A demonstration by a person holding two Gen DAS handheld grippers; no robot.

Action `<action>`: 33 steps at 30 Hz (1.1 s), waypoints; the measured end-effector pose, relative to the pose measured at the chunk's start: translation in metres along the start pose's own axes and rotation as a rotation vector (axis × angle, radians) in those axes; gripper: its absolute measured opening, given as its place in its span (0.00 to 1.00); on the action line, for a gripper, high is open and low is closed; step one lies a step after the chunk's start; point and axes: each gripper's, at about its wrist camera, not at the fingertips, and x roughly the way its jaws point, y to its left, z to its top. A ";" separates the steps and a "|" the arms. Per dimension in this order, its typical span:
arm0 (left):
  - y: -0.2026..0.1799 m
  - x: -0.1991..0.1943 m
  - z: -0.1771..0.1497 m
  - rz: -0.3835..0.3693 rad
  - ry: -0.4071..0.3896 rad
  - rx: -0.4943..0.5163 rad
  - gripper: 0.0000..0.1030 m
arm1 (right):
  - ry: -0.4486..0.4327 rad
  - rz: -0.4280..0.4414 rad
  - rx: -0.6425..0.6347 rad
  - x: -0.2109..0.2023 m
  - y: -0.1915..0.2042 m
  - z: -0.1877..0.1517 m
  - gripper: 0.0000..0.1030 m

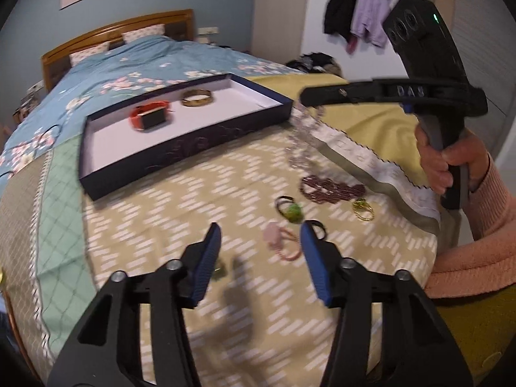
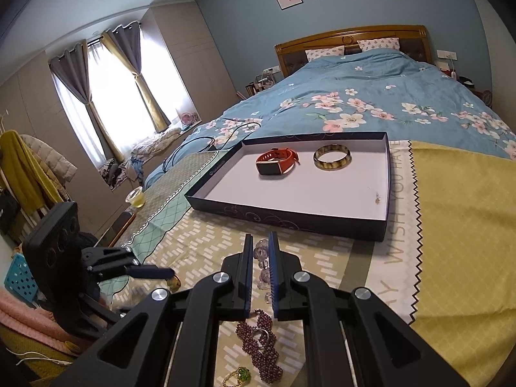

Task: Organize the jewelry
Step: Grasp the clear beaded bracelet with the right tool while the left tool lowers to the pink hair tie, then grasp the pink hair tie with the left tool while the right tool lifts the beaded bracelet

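The right tool (image 2: 260,251) is pinched nearly closed on a clear crystal-bead strand (image 2: 262,271), which hangs from its tips just in front of the dark box lid (image 2: 290,219) used as a tray on the bed. From the left wrist view the same strand (image 1: 303,138) dangles down to the bedspread beside the lid's near right corner. It looks light and completely limp (a chain of hard, smooth beads on a cord), so it will probably swing and slip; the safest hold seems to be across the cord between two beads, as the beads themselves are slick and could chip.

The left tool (image 1: 261,235) is spread wide and holds nothing, hovering over a pink hair tie (image 1: 283,242) in front of the lid. Further in front of the lid lie a garnet-coloured bead necklace (image 1: 332,190), a green-stoned gold ring (image 1: 362,209) and a green-beaded hair tie (image 1: 290,209). Inside the lid sit an orange smartwatch (image 2: 277,161) and a striped bangle (image 2: 332,157).

Motion blur softens the left wrist view. The strand's lower end merges with the patterned cloth, and a small object under the left tool's left finger cannot be identified.
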 end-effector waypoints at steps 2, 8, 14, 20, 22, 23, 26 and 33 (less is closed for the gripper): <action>-0.002 0.011 0.002 -0.001 0.036 0.004 0.36 | 0.000 0.003 0.001 0.000 0.000 0.000 0.07; -0.001 0.021 -0.001 -0.043 0.083 -0.005 0.18 | 0.004 0.011 -0.001 0.002 -0.003 0.000 0.07; 0.000 0.024 0.001 -0.055 0.088 -0.010 0.10 | 0.006 0.015 -0.017 0.005 0.000 0.003 0.07; 0.006 0.014 0.007 -0.041 0.053 -0.022 0.10 | -0.012 0.016 -0.044 0.003 0.006 0.012 0.07; 0.010 0.009 0.011 -0.029 0.037 -0.027 0.10 | -0.020 0.014 -0.057 0.001 0.008 0.017 0.07; 0.013 0.006 0.014 -0.020 0.025 -0.027 0.10 | -0.024 0.014 -0.064 0.001 0.009 0.020 0.07; 0.023 0.000 0.023 0.003 -0.001 -0.036 0.10 | -0.038 0.009 -0.081 0.000 0.012 0.028 0.07; 0.046 -0.007 0.050 0.078 -0.057 -0.036 0.10 | -0.072 0.003 -0.112 0.000 0.015 0.052 0.07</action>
